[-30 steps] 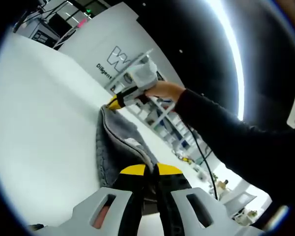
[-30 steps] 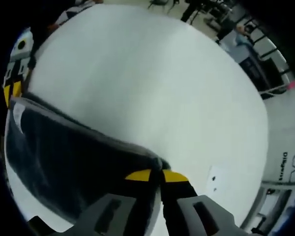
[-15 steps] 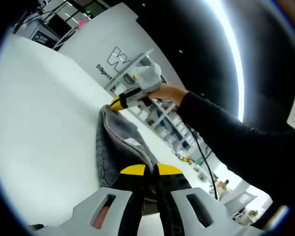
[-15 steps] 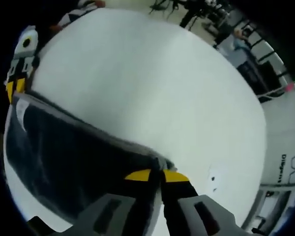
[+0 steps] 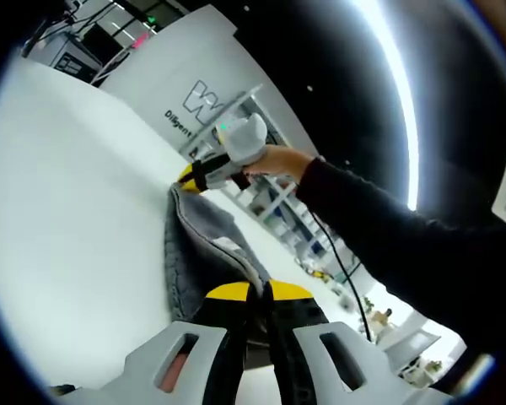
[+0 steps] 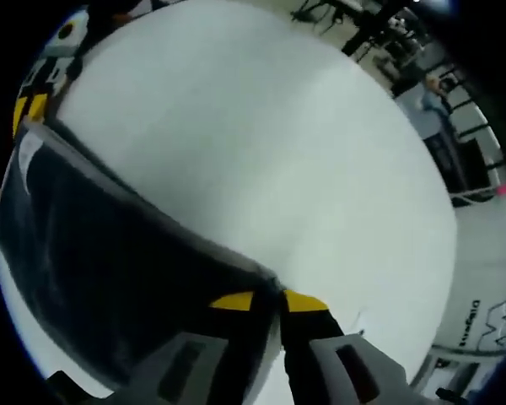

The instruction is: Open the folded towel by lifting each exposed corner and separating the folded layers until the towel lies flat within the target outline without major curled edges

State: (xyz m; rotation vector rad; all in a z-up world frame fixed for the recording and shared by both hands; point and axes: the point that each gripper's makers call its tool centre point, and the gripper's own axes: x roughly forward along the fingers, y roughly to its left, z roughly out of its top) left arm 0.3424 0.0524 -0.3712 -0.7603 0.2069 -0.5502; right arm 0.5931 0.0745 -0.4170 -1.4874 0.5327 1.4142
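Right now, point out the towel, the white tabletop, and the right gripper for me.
towel [image 6: 110, 270], right gripper view, dark hanging cloth.
white tabletop [image 6: 261, 152], right gripper view, bare surface.
right gripper [image 6: 277, 297], right gripper view, between its yellow tips, clamped on the towel's edge.

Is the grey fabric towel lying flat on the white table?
No, the grey fabric towel hangs stretched between the right gripper and left gripper, above the white table.

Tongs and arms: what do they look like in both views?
The left tongs and the right tongs have yellow-tipped black jaws on light grey slotted bases. The right tongs have a pale grey body. The sleeve is dark and long, with a thin black cable beside it.
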